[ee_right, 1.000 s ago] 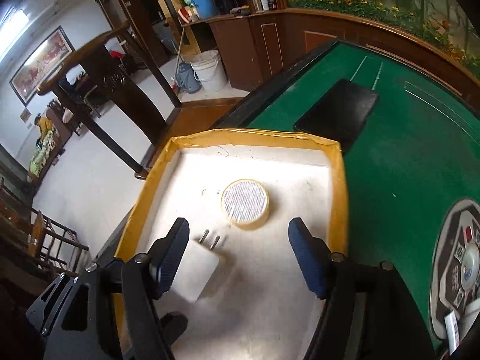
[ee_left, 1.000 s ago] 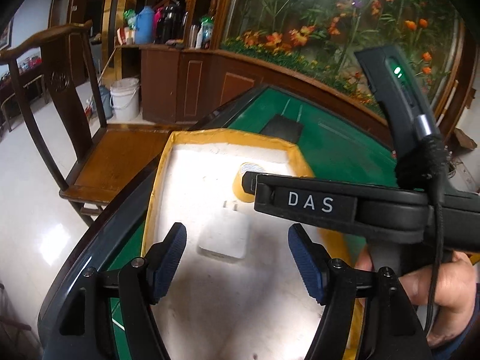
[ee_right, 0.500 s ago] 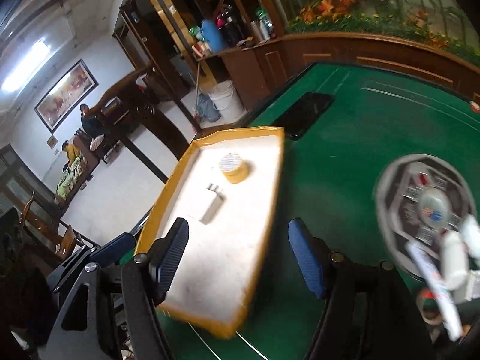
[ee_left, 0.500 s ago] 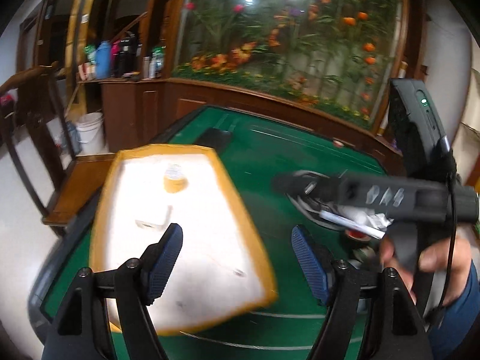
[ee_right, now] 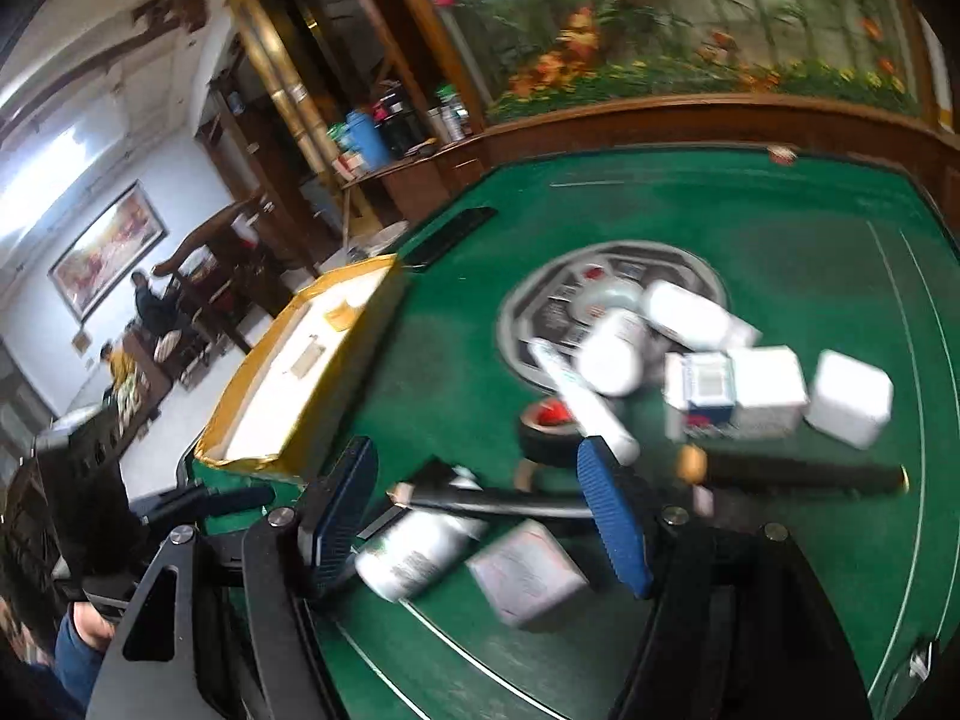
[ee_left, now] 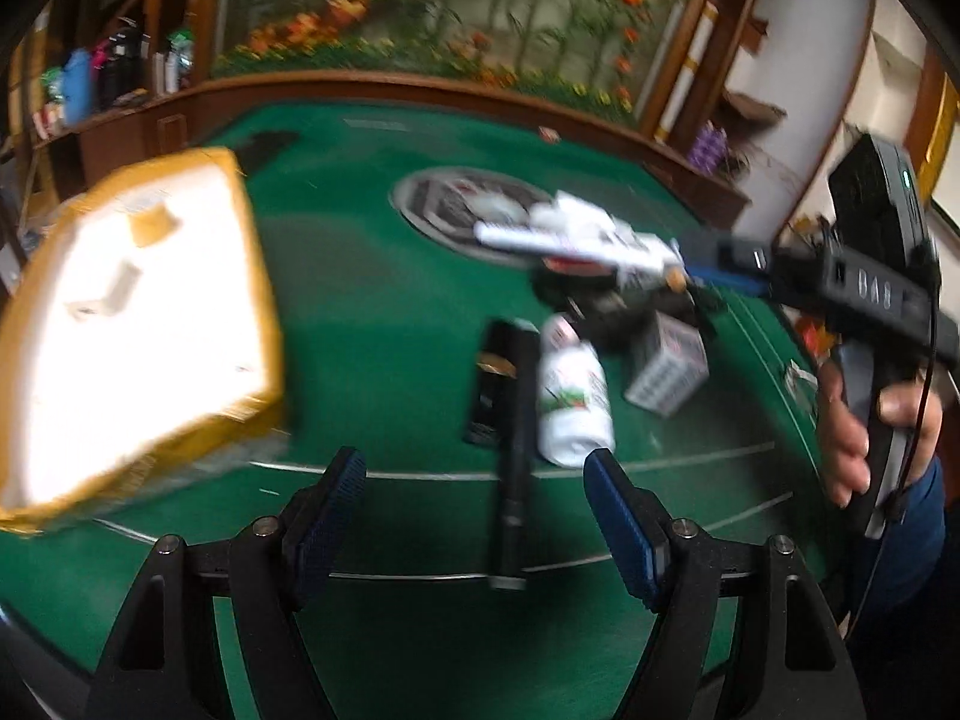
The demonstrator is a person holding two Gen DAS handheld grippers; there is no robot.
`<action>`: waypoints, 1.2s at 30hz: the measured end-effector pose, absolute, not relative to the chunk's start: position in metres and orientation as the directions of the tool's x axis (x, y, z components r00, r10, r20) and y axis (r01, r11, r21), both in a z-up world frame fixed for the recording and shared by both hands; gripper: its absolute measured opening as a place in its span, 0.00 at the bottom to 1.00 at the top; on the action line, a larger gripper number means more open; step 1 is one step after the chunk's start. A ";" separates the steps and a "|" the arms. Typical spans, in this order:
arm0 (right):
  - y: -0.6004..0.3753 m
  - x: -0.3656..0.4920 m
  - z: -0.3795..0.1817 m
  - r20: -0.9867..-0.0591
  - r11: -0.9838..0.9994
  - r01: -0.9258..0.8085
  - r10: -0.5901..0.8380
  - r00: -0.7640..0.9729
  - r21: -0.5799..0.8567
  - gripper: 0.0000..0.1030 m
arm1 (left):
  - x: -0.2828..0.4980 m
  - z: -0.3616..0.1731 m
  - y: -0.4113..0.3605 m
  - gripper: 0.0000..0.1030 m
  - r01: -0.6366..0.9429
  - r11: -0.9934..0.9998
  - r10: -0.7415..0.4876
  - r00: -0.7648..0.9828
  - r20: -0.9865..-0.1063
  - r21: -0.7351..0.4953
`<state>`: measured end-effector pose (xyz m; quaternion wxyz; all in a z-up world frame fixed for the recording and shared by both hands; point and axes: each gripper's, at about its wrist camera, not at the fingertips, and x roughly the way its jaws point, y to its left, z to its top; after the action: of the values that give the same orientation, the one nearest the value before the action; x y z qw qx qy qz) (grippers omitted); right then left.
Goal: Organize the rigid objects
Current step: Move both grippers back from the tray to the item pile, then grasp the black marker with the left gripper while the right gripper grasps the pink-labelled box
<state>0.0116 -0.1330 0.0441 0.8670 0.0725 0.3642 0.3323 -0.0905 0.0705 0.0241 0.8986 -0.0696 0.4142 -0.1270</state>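
Note:
The views are motion-blurred. My left gripper (ee_left: 474, 516) hangs open over the green table, holding nothing. On the felt beyond its fingers lie a black rod (ee_left: 516, 450), a white bottle (ee_left: 573, 396) and a small white box (ee_left: 669, 369). My right gripper (ee_right: 480, 510) is open and empty too, above the same bottle (ee_right: 414, 552), box (ee_right: 525, 570) and rod (ee_right: 498, 504). The yellow-rimmed tray (ee_left: 258, 276) (ee_right: 318, 408) sits to the left, with a white charger (ee_left: 117, 294) and a tape roll (ee_left: 153, 225) in it.
More loose things are heaped by the table's round centre panel (ee_right: 552, 312): white boxes (ee_right: 768, 390), bottles (ee_right: 612, 354), a white tube (ee_right: 582, 396), a black roll (ee_right: 549, 432), a second dark rod (ee_right: 798, 471). A hand (ee_left: 852, 420) holds the right gripper. Wooden counter behind.
Both grippers have swung right, away from above the tray, toward the heap of loose objects. The tray now lies at the left of both views. Nothing was picked up.

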 end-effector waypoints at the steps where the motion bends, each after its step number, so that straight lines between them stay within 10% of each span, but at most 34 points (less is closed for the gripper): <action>1: -0.136 0.015 0.044 -0.585 0.767 -0.519 0.632 0.509 0.376 0.67 | -0.088 0.018 0.063 0.76 0.192 0.954 -0.299 0.604 -0.739 -0.229; 14: -0.148 0.003 0.044 -0.667 0.790 -0.562 0.559 0.493 0.246 0.66 | -0.052 0.006 0.020 0.17 0.236 0.971 -0.162 0.583 -0.796 -0.025; 25: -0.122 -0.007 0.019 -0.751 0.764 -0.635 0.485 0.448 0.115 0.66 | -0.077 0.006 0.030 0.15 0.217 0.974 -0.176 0.567 -0.805 -0.060; 29: -0.112 -0.007 0.008 -0.766 0.754 -0.648 0.478 0.430 0.106 0.41 | -0.068 0.007 0.024 0.19 0.209 0.977 -0.164 0.561 -0.811 -0.054; 36: -0.110 -0.012 0.012 -0.755 0.739 -0.662 0.505 0.418 0.127 0.41 | -0.062 0.006 0.019 0.14 0.217 0.976 -0.152 0.574 -0.804 -0.030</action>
<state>-0.0117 -0.1101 0.0119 0.8366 -0.0954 0.4116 0.3488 -0.0619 0.0195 0.0060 0.8865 0.0362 0.4494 -0.1043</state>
